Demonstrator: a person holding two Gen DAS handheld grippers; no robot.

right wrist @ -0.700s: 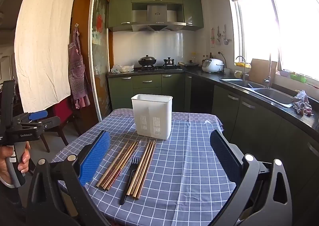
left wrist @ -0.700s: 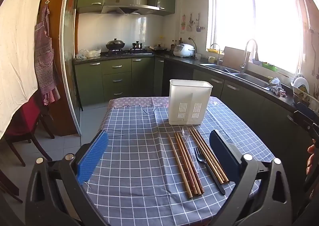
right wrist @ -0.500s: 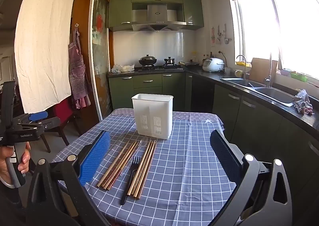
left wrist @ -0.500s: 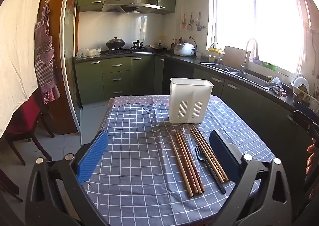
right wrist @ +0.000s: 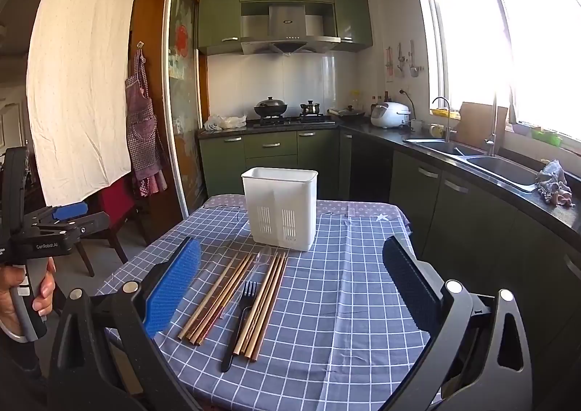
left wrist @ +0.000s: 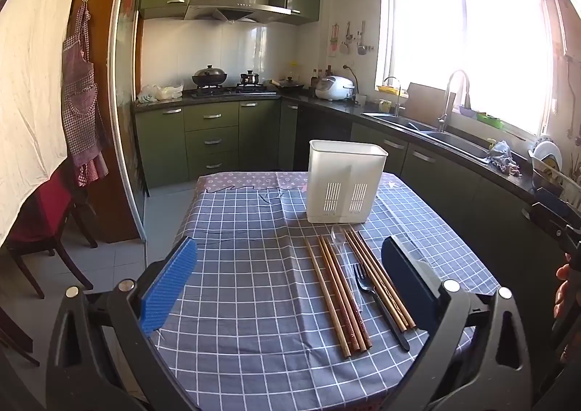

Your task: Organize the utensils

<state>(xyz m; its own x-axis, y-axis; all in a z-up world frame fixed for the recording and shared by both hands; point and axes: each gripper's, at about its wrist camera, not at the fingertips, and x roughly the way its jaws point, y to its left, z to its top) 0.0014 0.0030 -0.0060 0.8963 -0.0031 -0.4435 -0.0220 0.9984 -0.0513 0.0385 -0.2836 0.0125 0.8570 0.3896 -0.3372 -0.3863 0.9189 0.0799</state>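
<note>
Nothing is sorted yet, as far as I can judge: every utensil lies flat on the checked tablecloth point(left wrist: 247, 287), and the white caddy point(left wrist: 345, 182) looks empty from my angle, though I cannot see down to its bottom.

The caddy is my landmark. It stands upright toward the far end of the table, a tall plastic holder with slotted vents low on its front and what seems to be a divider making two compartments. Just in front of it, running from its base toward me, lie two bundles of wooden chopsticks point(left wrist: 337, 291) side by side. Between the bundles I see a clear plastic spoon point(left wrist: 339, 235), its bowl almost at the caddy's foot, and a black fork point(right wrist: 241, 320) with its tines pointing toward the caddy. The clear spoon is hard to trace against the cloth; its handle may run under or beside the fork.

My left gripper point(left wrist: 288, 284) has its jaws spread wide with nothing between them, hovering short of the chopsticks. My right gripper point(right wrist: 290, 287) is likewise wide apart and empty, on the near side of the caddy.

Everything is left to do: chopsticks, spoon and fork all need lifting into the caddy.
</note>
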